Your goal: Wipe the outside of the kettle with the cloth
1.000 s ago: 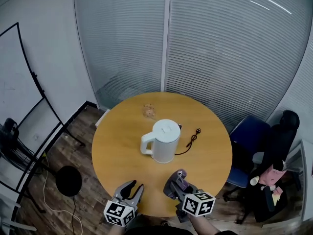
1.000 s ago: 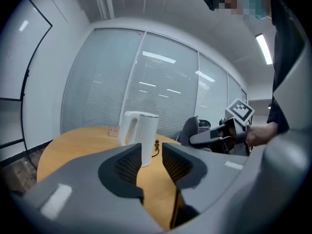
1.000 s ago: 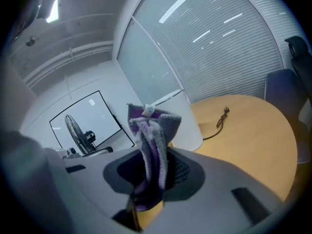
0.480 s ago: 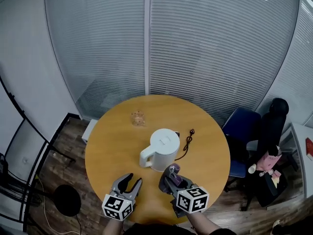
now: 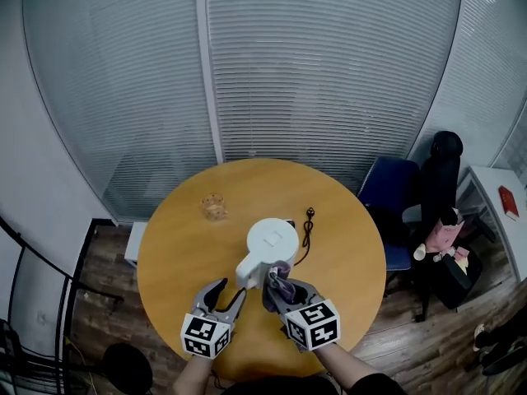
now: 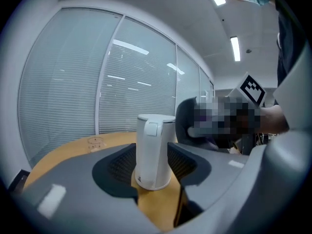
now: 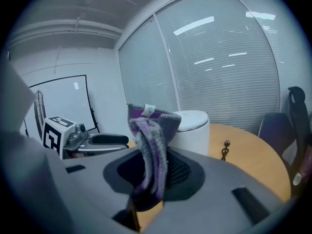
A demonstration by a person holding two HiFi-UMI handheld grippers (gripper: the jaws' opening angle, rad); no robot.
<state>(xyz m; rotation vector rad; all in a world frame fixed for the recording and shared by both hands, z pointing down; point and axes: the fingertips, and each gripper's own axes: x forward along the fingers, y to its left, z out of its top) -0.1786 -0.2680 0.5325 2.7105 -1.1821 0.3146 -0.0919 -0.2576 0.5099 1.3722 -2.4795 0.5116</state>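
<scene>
A white kettle [image 5: 270, 249] stands upright mid-table, its handle [image 5: 244, 271] turned toward me and to the left. My left gripper [image 5: 229, 292] is just short of that handle. Its jaws have just been opening and stand wide and empty. In the left gripper view the kettle [image 6: 153, 150] rises straight ahead, framed by the jaws of the left gripper [image 6: 152, 173], with no pad touching it. My right gripper [image 5: 280, 285] is shut on a bunched purple-grey cloth [image 5: 278, 275], which sits against the kettle's near side. The cloth [image 7: 151, 150] hangs in the right gripper [image 7: 153, 172] in front of the kettle [image 7: 195, 128].
The round wooden table [image 5: 181, 245] also holds a small glass [image 5: 214, 207] at the back left and a black cord with plug [image 5: 306, 225] right of the kettle. A blue chair [image 5: 385, 194] and a black chair [image 5: 440, 212] with bags stand to the right. Blinds close off the far side.
Both grippers have moved forward across the table to the kettle. The left jaws have spread wider. The cloth, held throughout, now reaches the kettle's near side.
</scene>
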